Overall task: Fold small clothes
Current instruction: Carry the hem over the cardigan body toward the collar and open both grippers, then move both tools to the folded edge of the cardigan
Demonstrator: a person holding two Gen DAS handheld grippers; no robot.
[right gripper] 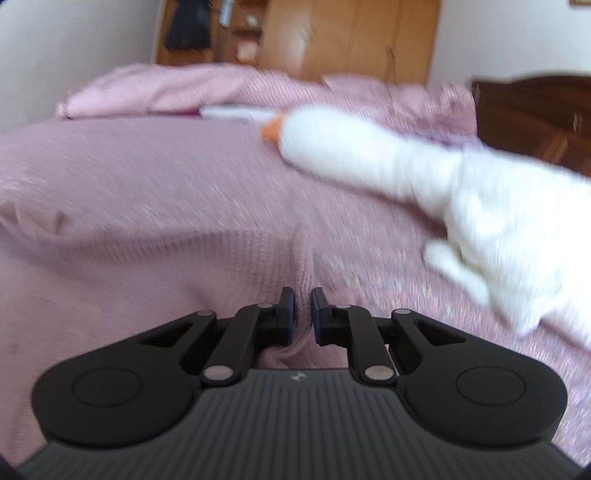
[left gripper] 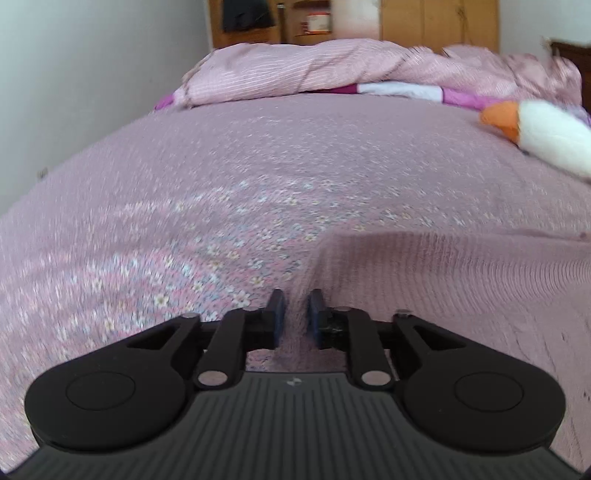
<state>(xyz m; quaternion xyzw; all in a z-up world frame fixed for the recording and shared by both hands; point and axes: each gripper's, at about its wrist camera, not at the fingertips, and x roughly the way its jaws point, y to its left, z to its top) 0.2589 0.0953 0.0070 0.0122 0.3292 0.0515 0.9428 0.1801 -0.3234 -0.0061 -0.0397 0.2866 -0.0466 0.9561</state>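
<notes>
A pink ribbed knit garment [left gripper: 443, 288] lies spread on the bed, filling the lower right of the left wrist view. Its left edge runs down into my left gripper [left gripper: 295, 299], whose blue pads are shut on a fold of it. In the right wrist view the same garment [right gripper: 147, 280] covers the lower left. A bunched ridge of it rises into my right gripper [right gripper: 303, 295], which is shut on that fold. Both views are blurred.
The bed has a pink floral cover [left gripper: 221, 184]. A white plush goose with an orange beak [right gripper: 406, 162] lies to the right of the garment. A rumpled pink duvet [left gripper: 295, 70] sits at the far end, with a wooden wardrobe [left gripper: 436, 22] behind it and a dark headboard [right gripper: 535, 118] at right.
</notes>
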